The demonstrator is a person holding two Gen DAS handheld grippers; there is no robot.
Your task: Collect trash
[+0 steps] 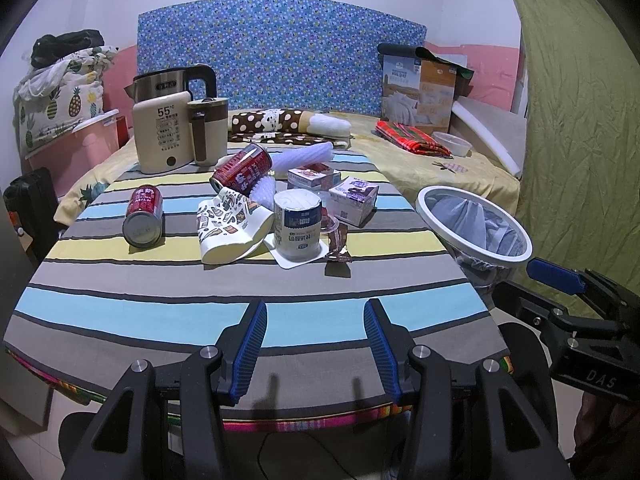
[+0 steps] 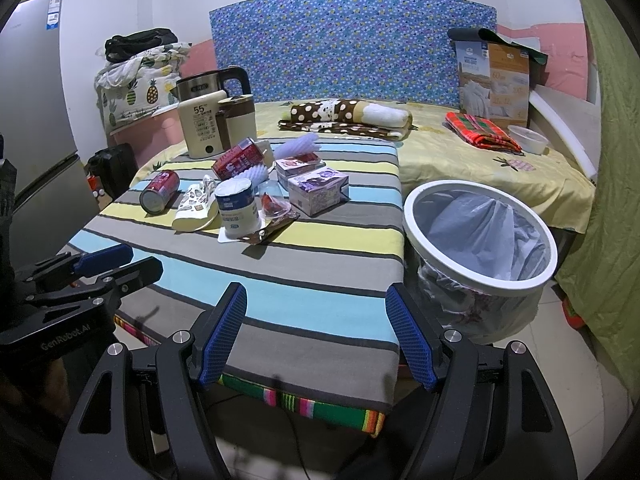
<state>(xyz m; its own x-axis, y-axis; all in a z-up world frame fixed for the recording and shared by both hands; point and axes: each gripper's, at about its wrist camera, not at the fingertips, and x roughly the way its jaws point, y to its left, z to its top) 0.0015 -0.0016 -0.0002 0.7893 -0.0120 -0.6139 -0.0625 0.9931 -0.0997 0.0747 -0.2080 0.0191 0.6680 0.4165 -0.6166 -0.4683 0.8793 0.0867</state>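
On the striped bench (image 1: 120, 280) all the trash still lies uncollected, red cans (image 1: 143, 216), white tub (image 1: 298, 224), small cartons (image 1: 354, 198) and wrappers, while the lined bin (image 2: 480, 236) beside it looks empty, and both the left tool (image 1: 316, 340) and right tool (image 2: 316, 332) stand wide, holding nothing.

We cannot see the trash bin's (image 2: 480, 276) bottom under its liner; far right, the curtain (image 1: 576, 120) is cut off.
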